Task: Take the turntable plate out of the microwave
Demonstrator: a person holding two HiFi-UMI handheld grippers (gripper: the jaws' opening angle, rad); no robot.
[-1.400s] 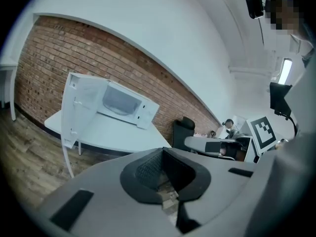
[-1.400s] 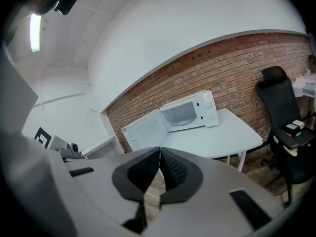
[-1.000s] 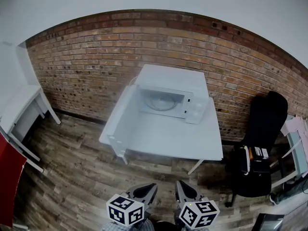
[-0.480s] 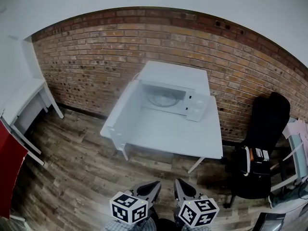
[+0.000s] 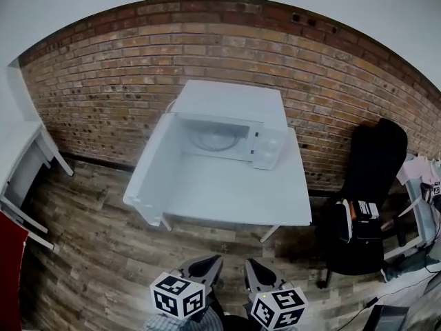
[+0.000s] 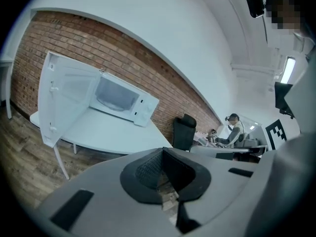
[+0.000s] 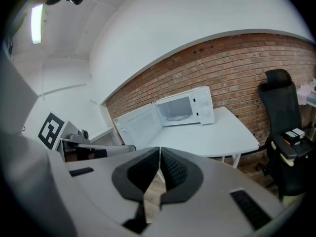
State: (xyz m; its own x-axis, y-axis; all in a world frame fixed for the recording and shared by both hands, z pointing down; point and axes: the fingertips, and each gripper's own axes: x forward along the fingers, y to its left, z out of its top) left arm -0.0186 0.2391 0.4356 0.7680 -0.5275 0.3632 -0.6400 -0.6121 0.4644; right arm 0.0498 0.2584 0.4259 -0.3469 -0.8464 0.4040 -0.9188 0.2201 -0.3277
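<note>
The white microwave (image 5: 231,119) stands at the back of a white table (image 5: 234,195), its door (image 5: 148,164) swung wide open to the left. Inside lies the pale glass turntable plate (image 5: 211,138), also visible in the left gripper view (image 6: 115,102) and the right gripper view (image 7: 176,117). My left gripper (image 5: 218,260) and right gripper (image 5: 249,263) hang side by side at the bottom of the head view, well short of the table and over the wood floor. Both are shut with nothing in them (image 6: 162,152) (image 7: 159,151).
A brick wall runs behind the table. A black office chair (image 5: 365,198) with small items on its seat stands right of the table. A white desk (image 5: 21,164) is at the far left, a red object (image 5: 8,274) at the lower left. A seated person (image 6: 232,131) works far right.
The head view has shifted: the table and microwave now sit a little further left and look slightly larger. Both grippers stay shut and have sunk a little at the bottom edge.
</note>
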